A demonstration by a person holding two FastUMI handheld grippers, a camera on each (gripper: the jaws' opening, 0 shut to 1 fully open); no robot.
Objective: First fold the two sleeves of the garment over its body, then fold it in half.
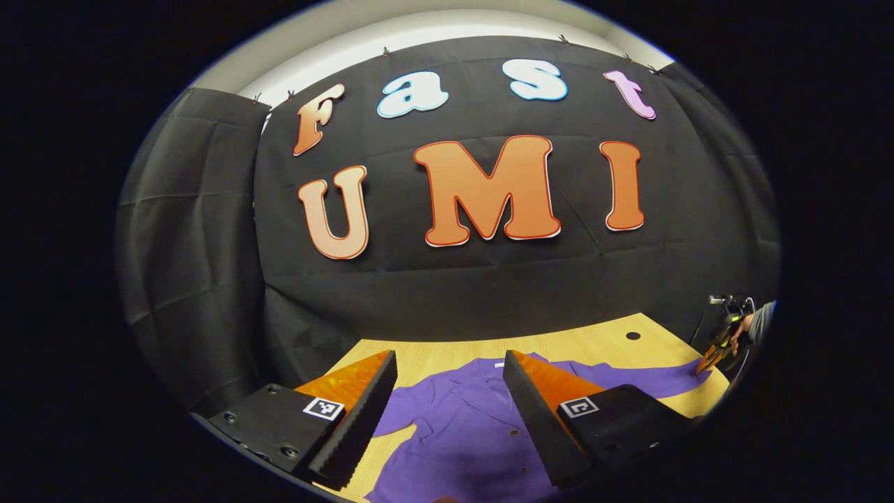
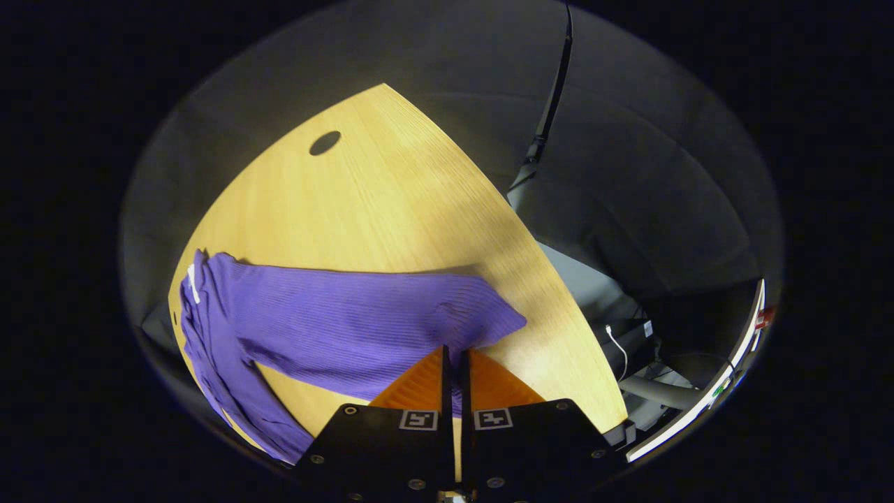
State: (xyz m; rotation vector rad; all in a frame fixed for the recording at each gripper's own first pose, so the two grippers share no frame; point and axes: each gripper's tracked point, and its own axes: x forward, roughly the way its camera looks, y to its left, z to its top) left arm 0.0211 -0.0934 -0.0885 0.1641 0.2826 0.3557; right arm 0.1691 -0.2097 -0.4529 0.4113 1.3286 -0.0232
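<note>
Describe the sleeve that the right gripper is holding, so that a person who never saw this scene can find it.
On the wooden table lies a purple garment. One sleeve stretches flat from its body toward the table's curved edge. Its ribbed cuff is pinched between the closed fingers of the right gripper.

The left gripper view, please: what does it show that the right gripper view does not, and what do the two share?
The left gripper view offers the garment's buttoned body between its open left tongs, and, far off, a hand holding the right tongs at the end of the sleeve. The right gripper view offers that ribbed sleeve close up, its cuff pinched in shut tongs, plus cables below the table. Both share the purple garment, the wooden table and its dark hole.
</note>
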